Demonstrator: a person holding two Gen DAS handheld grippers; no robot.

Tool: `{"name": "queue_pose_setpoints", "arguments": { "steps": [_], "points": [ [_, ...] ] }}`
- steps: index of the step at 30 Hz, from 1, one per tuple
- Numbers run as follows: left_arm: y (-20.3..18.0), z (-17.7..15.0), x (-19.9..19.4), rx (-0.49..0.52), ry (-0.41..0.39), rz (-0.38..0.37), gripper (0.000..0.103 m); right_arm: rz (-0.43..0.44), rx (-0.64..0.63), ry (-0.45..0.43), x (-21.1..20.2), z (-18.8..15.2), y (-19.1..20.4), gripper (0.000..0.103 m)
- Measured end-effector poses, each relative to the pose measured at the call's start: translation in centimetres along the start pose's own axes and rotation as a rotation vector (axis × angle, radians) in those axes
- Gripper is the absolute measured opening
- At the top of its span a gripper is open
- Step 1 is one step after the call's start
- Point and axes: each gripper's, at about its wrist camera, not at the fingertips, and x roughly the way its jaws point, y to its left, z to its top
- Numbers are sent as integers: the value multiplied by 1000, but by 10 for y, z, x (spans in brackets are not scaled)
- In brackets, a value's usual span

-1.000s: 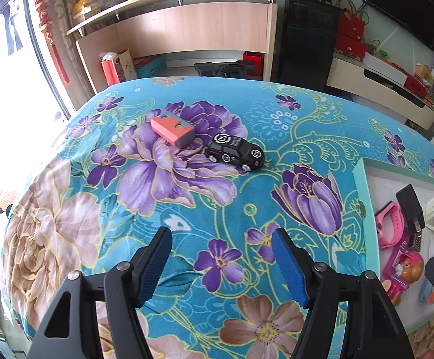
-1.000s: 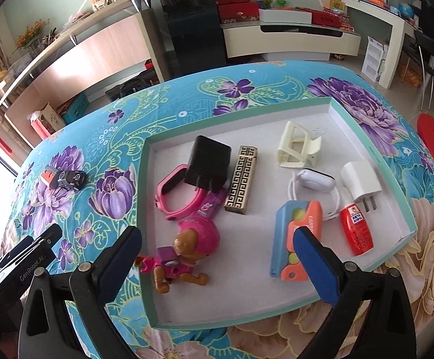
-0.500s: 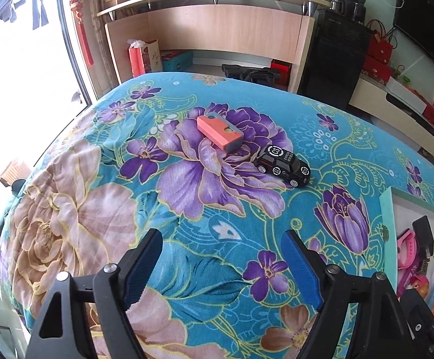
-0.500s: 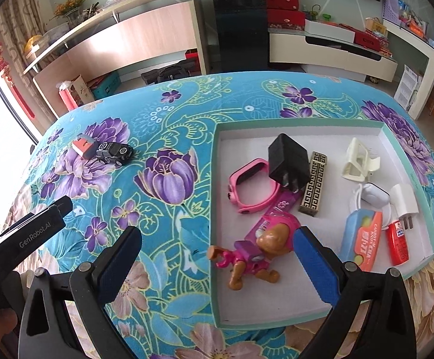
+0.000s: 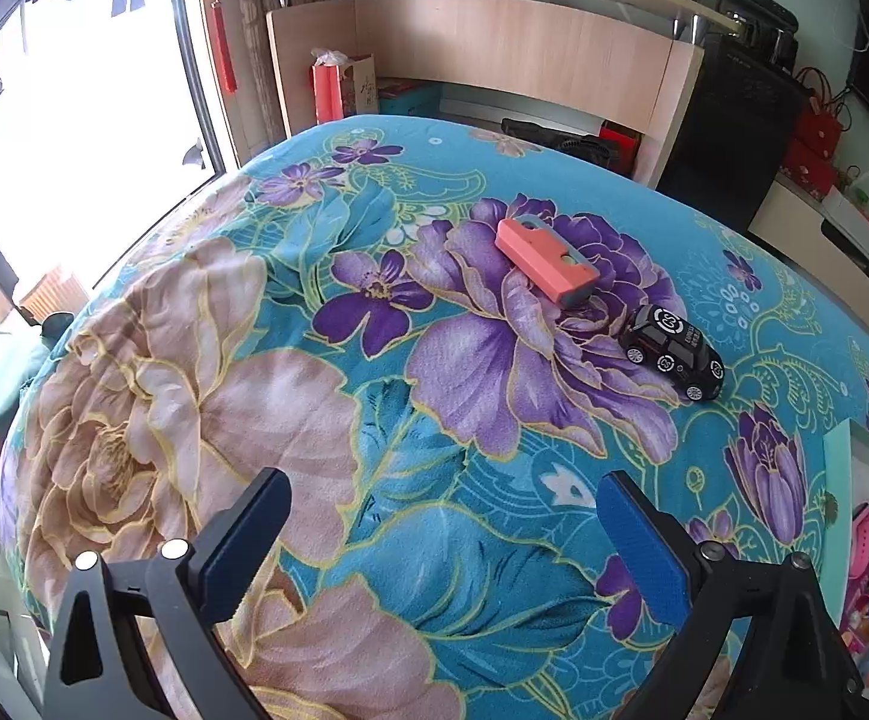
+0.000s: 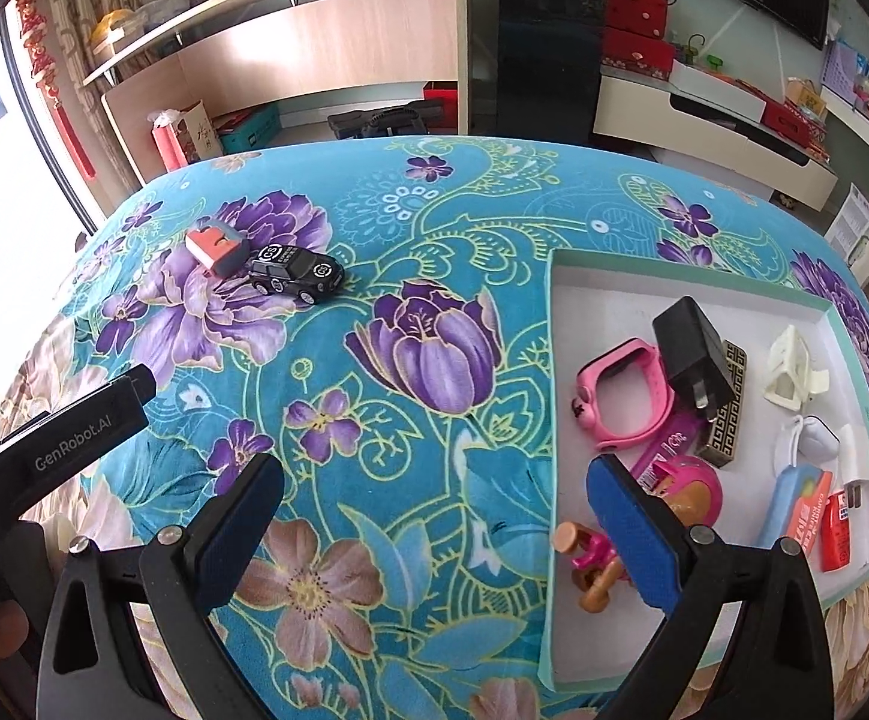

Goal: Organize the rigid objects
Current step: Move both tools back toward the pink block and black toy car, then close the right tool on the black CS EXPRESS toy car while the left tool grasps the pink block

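Both of your tools are empty. The left hand-held gripper (image 5: 443, 540) is spread wide above the floral cloth, its blue pads (image 5: 644, 546) framing bare fabric, and the right hand-held gripper (image 6: 434, 516) is spread just as wide, with its right finger overlapping the tray's near left corner.

Two things remain outside the tray (image 6: 554, 396): the red block (image 5: 545, 258) and the car (image 5: 674, 351). They lie far across the tabletop (image 5: 410, 468), just beside each other on the big purple flower, the block to the left and farther away. The car looks like it sits on its wheels, so it will probably roll if you nudge it instead of pinching its sides. The block lies flat with a long face up, which suits a grip across its narrow width.

In the tray, most items crowd the near and right parts: the watch (image 6: 614, 390), charger (image 6: 689, 348), pup toy (image 6: 590, 558) and small white pieces. The far left corner of its floor looks free, so that is likely the best landing spot. Whether the charger leans on the patterned case behind it is hard to tell.

Your left tool has a clear run to the pair, with nothing between. The cloth falls away at the left edge just beyond the pink flower, so keep your approach inward. Mind the tray's raised wall when you carry things over it.
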Motion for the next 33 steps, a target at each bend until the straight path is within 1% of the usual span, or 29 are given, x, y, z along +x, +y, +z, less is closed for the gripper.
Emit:
{"name": "queue_pose_setpoints", "arguments": {
  "steps": [4,10,14,16,19,22,24,27,33],
  "points": [
    [9,7,6,-19,7,-4,103,10,-22,6,9,8,11,101],
    [24,30,11,-60,7,-20,103,45,-54,-8,24,30,30,101],
    [33,44,23,-100,44,-80,103,73,-68,-3,42,46,42,101],
    [35,50,30,-93,51,-83,103,84,-74,5,53,52,46,101],
    [33,58,42,-73,58,-54,103,85,-86,27,74,60,53,101],
    [33,61,54,-73,75,-63,103,82,-92,50,94,68,57,101],
    [32,64,60,-73,78,-68,103,63,-98,49,104,73,58,101],
    [28,71,70,-60,82,-80,103,65,-110,48,116,81,60,101],
    [9,84,78,16,67,-100,103,51,-160,30,134,91,69,101]
  ]
}}
